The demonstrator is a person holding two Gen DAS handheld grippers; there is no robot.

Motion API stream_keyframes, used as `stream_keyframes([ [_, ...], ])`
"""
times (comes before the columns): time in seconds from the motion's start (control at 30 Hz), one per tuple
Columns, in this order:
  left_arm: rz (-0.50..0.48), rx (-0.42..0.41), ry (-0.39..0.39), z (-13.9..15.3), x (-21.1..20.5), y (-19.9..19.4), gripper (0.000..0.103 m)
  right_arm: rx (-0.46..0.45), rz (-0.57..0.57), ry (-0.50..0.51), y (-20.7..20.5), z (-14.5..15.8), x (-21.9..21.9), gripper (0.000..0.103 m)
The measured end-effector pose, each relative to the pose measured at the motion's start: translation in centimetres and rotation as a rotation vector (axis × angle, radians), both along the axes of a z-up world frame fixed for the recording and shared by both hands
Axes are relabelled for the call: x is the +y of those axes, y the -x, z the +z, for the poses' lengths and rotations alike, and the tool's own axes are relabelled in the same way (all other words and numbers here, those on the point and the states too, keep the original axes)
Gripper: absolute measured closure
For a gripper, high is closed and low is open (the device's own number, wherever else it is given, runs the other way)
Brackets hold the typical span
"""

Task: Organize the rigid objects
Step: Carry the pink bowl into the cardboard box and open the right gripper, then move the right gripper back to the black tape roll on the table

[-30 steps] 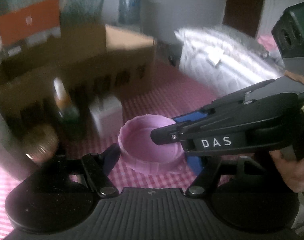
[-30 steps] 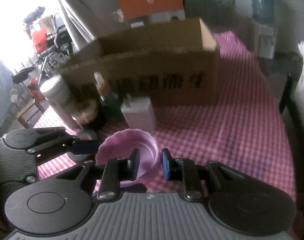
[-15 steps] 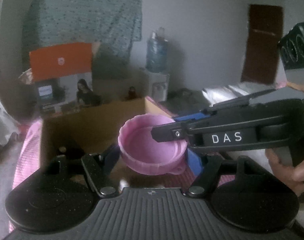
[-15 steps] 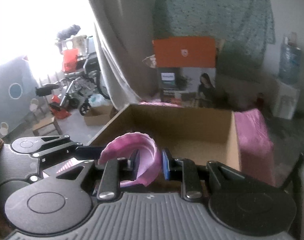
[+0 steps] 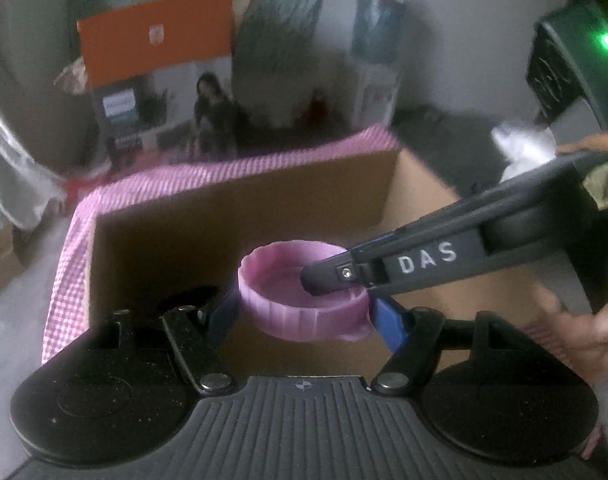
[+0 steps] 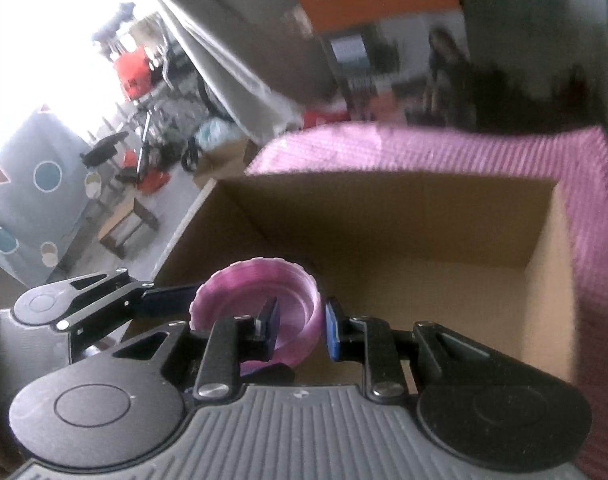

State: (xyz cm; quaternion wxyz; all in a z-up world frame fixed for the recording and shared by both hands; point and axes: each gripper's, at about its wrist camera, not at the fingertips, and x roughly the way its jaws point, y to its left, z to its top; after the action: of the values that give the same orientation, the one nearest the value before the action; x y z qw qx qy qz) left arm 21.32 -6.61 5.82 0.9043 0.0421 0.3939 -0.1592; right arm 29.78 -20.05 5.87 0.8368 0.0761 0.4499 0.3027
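The left fingers (image 5: 230,312) span the pink lid (image 5: 300,296) from outside, clamped across its width; the right fingers (image 6: 270,320) pinch its right wall, one inside, one outside. Both hands carry the lid, open side up, directly above the open cardboard box (image 6: 423,240) on the checked tabletop (image 6: 503,152). The box floor lies straight below, so I judge the release needs only lowering.

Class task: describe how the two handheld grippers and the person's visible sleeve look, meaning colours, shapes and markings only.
Both grippers, left gripper and right gripper, have black linkage arms with silver rivets, blue finger pads, round black discs and a ribbed grey-black body. White letters "DAS" mark the right one's side. A camouflage-patterned sleeve shows.
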Motion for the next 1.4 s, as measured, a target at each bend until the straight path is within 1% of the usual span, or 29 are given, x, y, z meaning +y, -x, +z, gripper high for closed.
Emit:
stream_keyframes([
  [0.1, 0.009, 0.043, -0.041, -1.0, 0.0, -1.5, 0.031, 0.064, 0.007, 0.01, -2.4, -1.8, 0.6, 0.078],
  [0.27, 0.045, 0.115, -0.071, -2.2, 0.3, -2.9, 0.031, 0.11, 0.02, 0.039, -4.4, -3.7, 2.0, 0.078],
  [0.33, 0.048, 0.126, -0.077, -2.5, 0.3, -2.9, 0.03, 0.132, 0.026, 0.053, -4.9, -4.4, 2.4, 0.077],
  [0.43, 0.046, 0.137, -0.058, -2.4, 0.5, -2.8, 0.027, 0.186, 0.023, 0.043, -5.5, -5.1, 2.3, 0.076],
  [0.5, 0.049, 0.134, -0.05, -2.0, 0.6, -2.7, 0.025, 0.19, 0.012, 0.04, -5.6, -5.1, 1.9, 0.075],
  [0.57, 0.052, 0.13, -0.038, -1.7, 0.7, -2.4, 0.024, 0.188, -0.005, 0.04, -5.7, -5.0, 1.5, 0.075],
  [0.63, 0.049, 0.12, -0.02, -1.1, 0.9, -1.9, 0.023, 0.188, -0.021, 0.006, -5.2, -4.6, 0.7, 0.075],
  [0.8, 0.043, 0.058, 0.027, 1.1, 1.6, 0.3, 0.019, 0.122, -0.054, -0.077, -2.9, -2.5, -1.9, 0.075],
  [0.93, 0.046, -0.029, 0.081, 3.3, 2.6, 3.2, 0.014, 0.054, -0.07, -0.154, -0.2, -0.3, -3.7, 0.075],
  [1.07, 0.045, -0.101, 0.149, 4.9, 3.8, 6.6, 0.011, -0.009, -0.075, -0.22, 3.5, 1.5, -5.3, 0.075],
  [1.13, 0.047, -0.133, 0.172, 5.3, 4.4, 8.0, 0.01, -0.05, -0.072, -0.254, 6.0, 2.3, -6.0, 0.075],
  [1.2, 0.06, -0.172, 0.172, 5.6, 5.1, 9.5, 0.009, -0.09, -0.07, -0.285, 8.2, 2.8, -6.5, 0.07],
  [1.23, 0.069, -0.186, 0.167, 5.6, 5.4, 10.0, 0.009, -0.108, -0.073, -0.297, 9.3, 2.8, -6.6, 0.065],
  [1.27, 0.082, -0.199, 0.159, 5.6, 5.9, 10.7, 0.009, -0.125, -0.076, -0.307, 10.5, 2.8, -6.7, 0.062],
  [1.4, 0.139, -0.223, 0.123, 5.1, 7.2, 13.3, 0.009, -0.187, -0.103, -0.324, 14.8, 2.4, -7.1, 0.06],
])
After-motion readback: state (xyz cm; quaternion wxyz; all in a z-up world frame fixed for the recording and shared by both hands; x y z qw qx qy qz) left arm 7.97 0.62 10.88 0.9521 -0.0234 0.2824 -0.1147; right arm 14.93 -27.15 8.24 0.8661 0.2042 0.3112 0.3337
